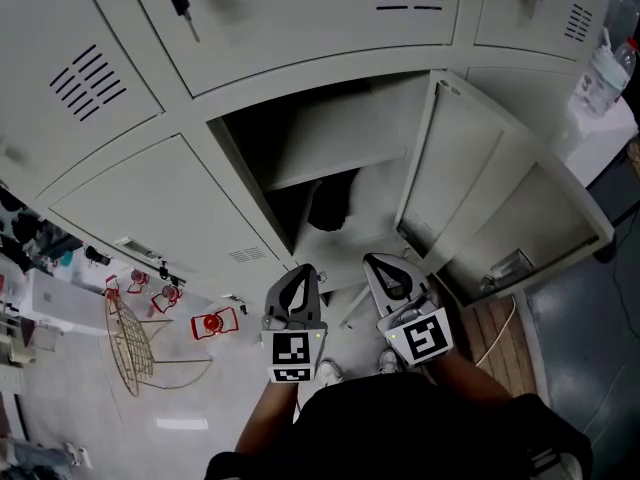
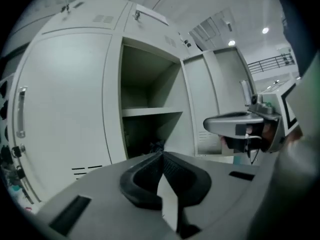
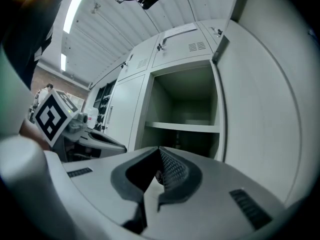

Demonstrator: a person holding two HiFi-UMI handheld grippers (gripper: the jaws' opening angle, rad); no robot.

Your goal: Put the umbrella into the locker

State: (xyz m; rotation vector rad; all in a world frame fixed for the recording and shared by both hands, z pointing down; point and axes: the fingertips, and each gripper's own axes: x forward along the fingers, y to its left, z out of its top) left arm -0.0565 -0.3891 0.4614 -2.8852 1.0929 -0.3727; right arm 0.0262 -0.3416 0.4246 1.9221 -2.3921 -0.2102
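Lower centre, nearest: left gripper [image 1: 303,272] clenched, nothing between its jaws. Right gripper [image 1: 379,264] beside it, likewise clenched and empty. Both hang apart from the locker [image 1: 320,76]. Door [image 1: 480,198] stands wide, right of frame. Beyond, centre: dark bundle, likely the umbrella [image 1: 328,208], lies in the lower compartment under the shelf [image 1: 340,148]. Nothing visible above the shelf. Placing looks done; door not yet shut, if wanted.

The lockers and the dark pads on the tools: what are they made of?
The lockers look like painted sheet metal: pale, smooth, with punched vent slots and thin door edges. The pads look like black rubber or soft plastic, matte and ribbed; I cannot tell which.
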